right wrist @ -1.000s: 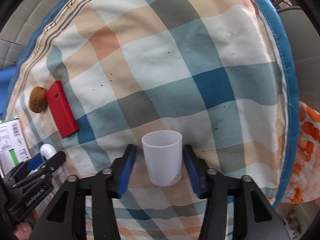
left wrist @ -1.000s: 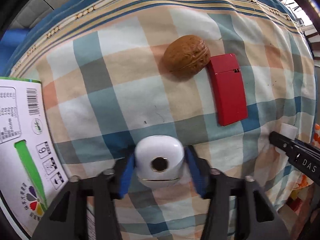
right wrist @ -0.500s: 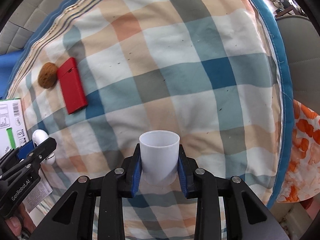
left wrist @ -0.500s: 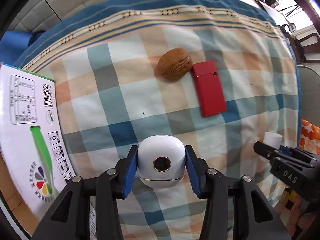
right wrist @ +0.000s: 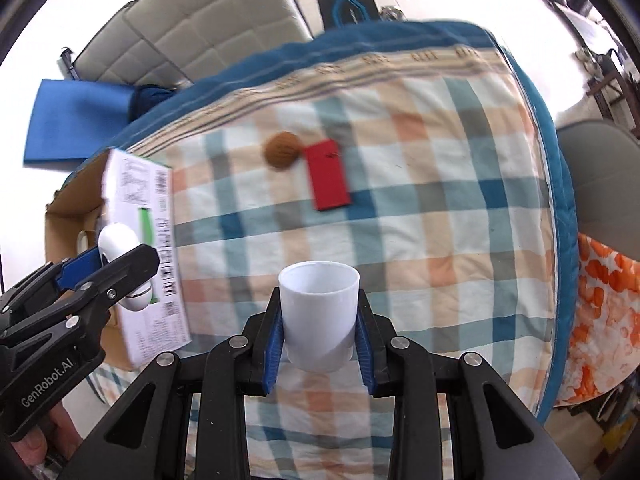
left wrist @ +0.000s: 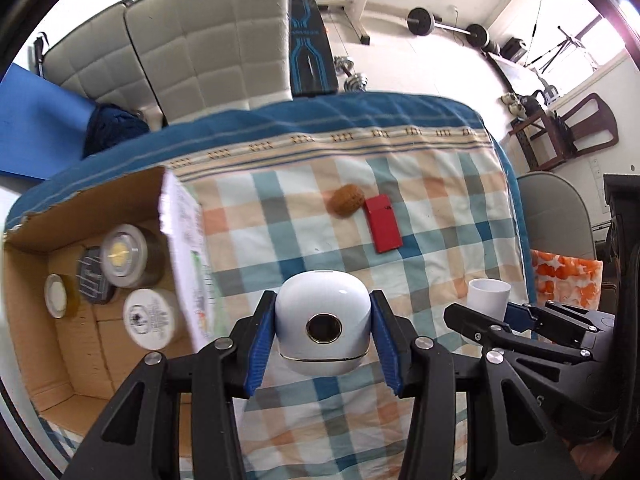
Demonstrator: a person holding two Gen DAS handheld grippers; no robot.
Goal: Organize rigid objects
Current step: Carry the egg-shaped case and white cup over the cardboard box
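Checked cloth [left wrist: 440,216] on table; open box [left wrist: 60,320] at its left edge, jars inside. Left gripper [left wrist: 323,336] clamped on white case [left wrist: 322,322], nearer the box, probably just right of its wall. Right gripper [right wrist: 319,338] clamped on cup [right wrist: 319,312], farther right. Nut [left wrist: 346,199] touching red slab [left wrist: 383,223] beyond.

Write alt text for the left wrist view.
The left tool grips a white rounded case above a checked tablecloth. An open cardboard box of tins sits left; a walnut and red lighter lie ahead.
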